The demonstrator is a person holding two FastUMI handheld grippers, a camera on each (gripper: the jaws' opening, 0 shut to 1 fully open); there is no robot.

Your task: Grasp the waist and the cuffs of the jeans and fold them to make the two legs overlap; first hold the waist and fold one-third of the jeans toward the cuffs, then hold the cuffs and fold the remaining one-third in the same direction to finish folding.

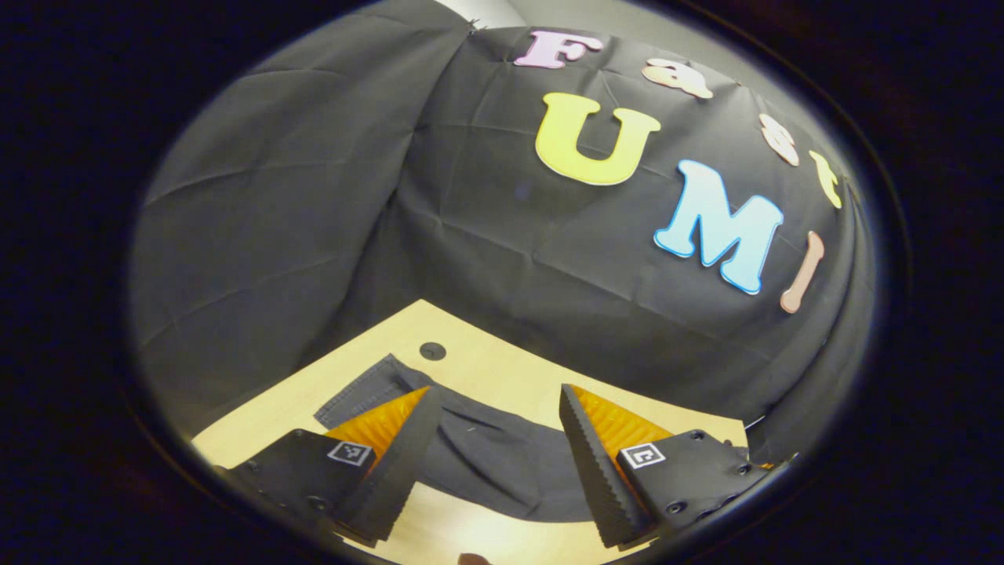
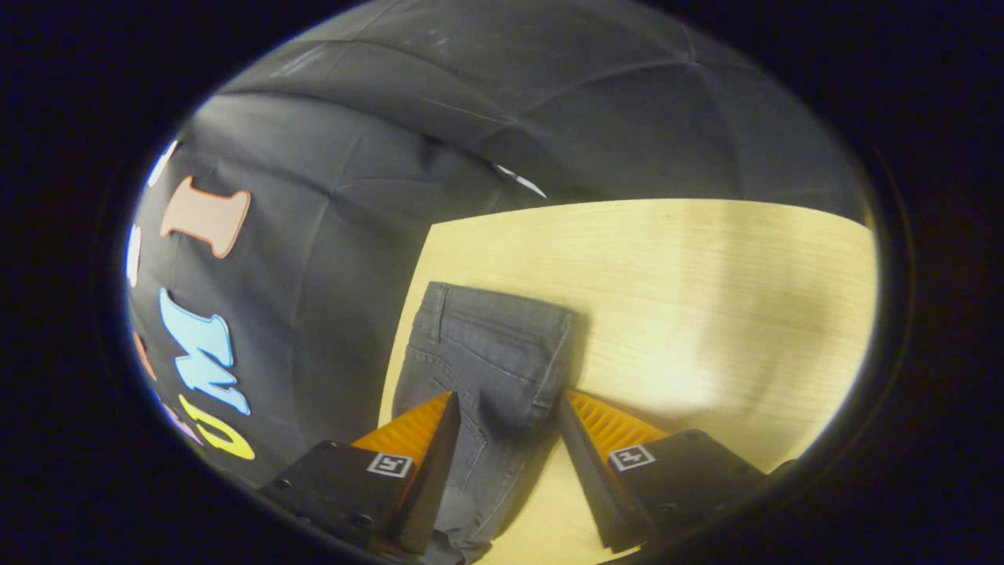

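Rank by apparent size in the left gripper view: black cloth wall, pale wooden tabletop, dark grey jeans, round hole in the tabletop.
1. Black cloth wall
2. Pale wooden tabletop and dark grey jeans: alike, partly hidden, unranked
3. Round dark hole

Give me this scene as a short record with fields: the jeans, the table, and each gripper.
jeans: dark grey jeans lying flat on the table, waist end seen in right gripper view
table: light wood table
left gripper: left gripper open, above the jeans, not gripping
right gripper: right gripper open, fingers either side of the jeans, not pressing
fold: not yet started
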